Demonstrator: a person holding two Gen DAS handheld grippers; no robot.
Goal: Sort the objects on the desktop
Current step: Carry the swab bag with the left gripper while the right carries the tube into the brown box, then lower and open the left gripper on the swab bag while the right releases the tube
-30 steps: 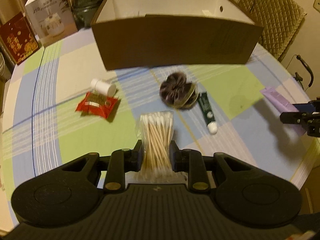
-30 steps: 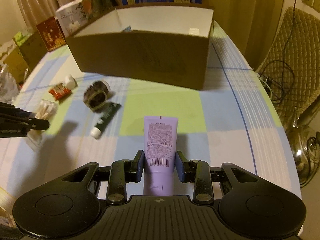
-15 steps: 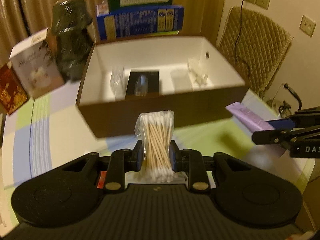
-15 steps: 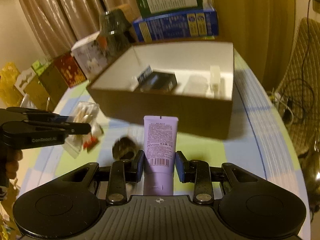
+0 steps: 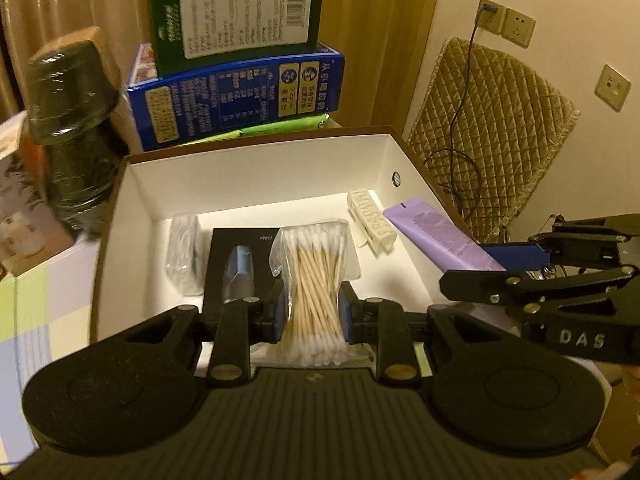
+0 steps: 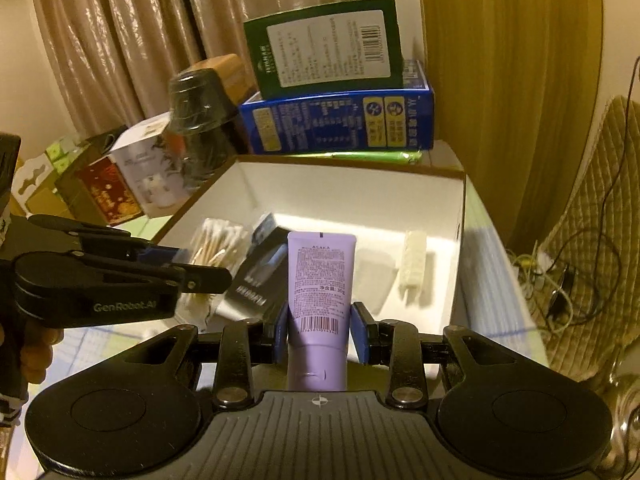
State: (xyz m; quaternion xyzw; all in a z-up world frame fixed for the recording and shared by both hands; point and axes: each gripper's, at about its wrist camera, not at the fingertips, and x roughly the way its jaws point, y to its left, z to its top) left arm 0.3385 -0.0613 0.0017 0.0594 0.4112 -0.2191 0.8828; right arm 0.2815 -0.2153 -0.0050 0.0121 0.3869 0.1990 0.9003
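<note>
Box (image 5: pixel 256 176) interior partly hidden: swabs (image 5: pixel 316 276), tube (image 6: pixel 320 280) block view.

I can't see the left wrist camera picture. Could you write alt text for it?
The left gripper, shut on a bag of cotton swabs, holds it over an open white-lined box. From the right, the right gripper brings in a purple tube. The box already holds a black package and a white hair clip.
</note>
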